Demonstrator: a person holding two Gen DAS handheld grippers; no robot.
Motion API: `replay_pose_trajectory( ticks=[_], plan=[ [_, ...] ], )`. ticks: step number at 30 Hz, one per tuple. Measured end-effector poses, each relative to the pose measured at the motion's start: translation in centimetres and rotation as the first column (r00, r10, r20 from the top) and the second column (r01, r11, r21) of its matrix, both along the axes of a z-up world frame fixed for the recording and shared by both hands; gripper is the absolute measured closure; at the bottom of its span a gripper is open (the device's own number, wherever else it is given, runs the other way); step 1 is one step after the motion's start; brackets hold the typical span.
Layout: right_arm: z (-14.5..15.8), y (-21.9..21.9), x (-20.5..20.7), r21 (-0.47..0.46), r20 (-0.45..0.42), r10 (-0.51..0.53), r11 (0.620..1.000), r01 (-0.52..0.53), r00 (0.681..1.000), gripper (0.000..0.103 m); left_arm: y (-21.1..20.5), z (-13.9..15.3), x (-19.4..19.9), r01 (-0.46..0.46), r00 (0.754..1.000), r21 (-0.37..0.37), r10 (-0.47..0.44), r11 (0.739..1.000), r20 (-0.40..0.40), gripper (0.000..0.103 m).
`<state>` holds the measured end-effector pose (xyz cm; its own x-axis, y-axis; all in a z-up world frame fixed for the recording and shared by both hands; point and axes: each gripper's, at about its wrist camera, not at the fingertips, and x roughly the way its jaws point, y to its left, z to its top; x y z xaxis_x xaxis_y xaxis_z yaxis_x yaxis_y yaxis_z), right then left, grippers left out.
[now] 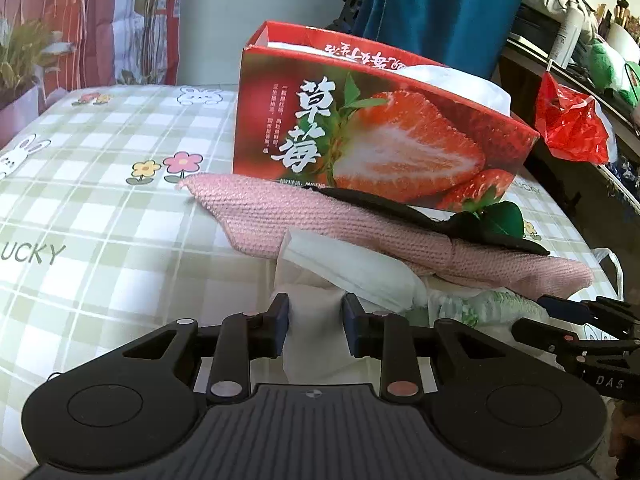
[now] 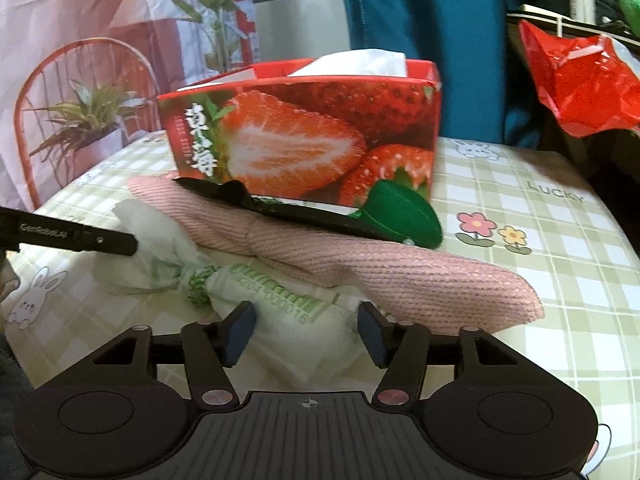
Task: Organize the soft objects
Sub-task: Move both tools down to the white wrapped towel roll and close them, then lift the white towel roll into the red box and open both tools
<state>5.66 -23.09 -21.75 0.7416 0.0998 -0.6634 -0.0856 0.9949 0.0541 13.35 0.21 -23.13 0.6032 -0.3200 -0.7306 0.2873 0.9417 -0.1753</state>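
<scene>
A checked cloth with bunnies and flowers covers the surface. On the left, the left claw is closed on a white tissue. Beside it lies a white bag with green print, between the spread fingers of the right claw, which grips nothing. Behind, toward the far edge, a pink cloth lies against an open strawberry box.

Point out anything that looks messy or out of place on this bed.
The pink knitted cloth lies rumpled against the strawberry box, with a black item draped across it and a crumpled white plastic bag half tucked beneath.
</scene>
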Motion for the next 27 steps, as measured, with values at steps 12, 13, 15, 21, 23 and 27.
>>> replay_pose_trajectory(
  ticks=[12, 13, 15, 21, 23, 27],
  plan=[
    [-0.5, -0.5, 0.2, 0.012, -0.016, -0.017, 1.000, 0.017, 1.000, 0.046, -0.1, -1.2, 0.3, 0.008, 0.998, -0.014, -0.008, 1.000, -0.057, 0.069],
    [-0.5, -0.5, 0.2, 0.015, -0.018, -0.016, 1.000, 0.016, 1.000, 0.046, -0.1, -1.3, 0.3, 0.009, 0.998, -0.013, -0.009, 1.000, -0.062, 0.069],
    [-0.5, -0.6, 0.2, 0.022, -0.021, -0.014, 1.000, 0.014, 1.000, 0.046, -0.2, -1.4, 0.3, 0.010, 0.998, -0.011, -0.011, 1.000, -0.059, 0.069],
    [-0.6, -0.8, 0.1, 0.050, -0.029, -0.014, 0.999, 0.016, 0.999, 0.053, -0.1, -1.4, 0.2, 0.014, 0.998, -0.018, -0.015, 1.000, -0.053, 0.076],
    [-0.6, -0.8, 0.1, 0.056, -0.031, -0.013, 0.998, 0.014, 0.999, 0.063, 0.0, -1.3, 0.1, 0.014, 0.999, -0.023, -0.014, 1.000, -0.040, 0.083],
    [-0.5, -0.9, 0.0, 0.083, -0.032, 0.000, 0.997, 0.003, 0.999, 0.075, 0.2, -0.9, 0.0, 0.005, 1.000, -0.026, -0.005, 1.000, -0.016, 0.088]
  ],
)
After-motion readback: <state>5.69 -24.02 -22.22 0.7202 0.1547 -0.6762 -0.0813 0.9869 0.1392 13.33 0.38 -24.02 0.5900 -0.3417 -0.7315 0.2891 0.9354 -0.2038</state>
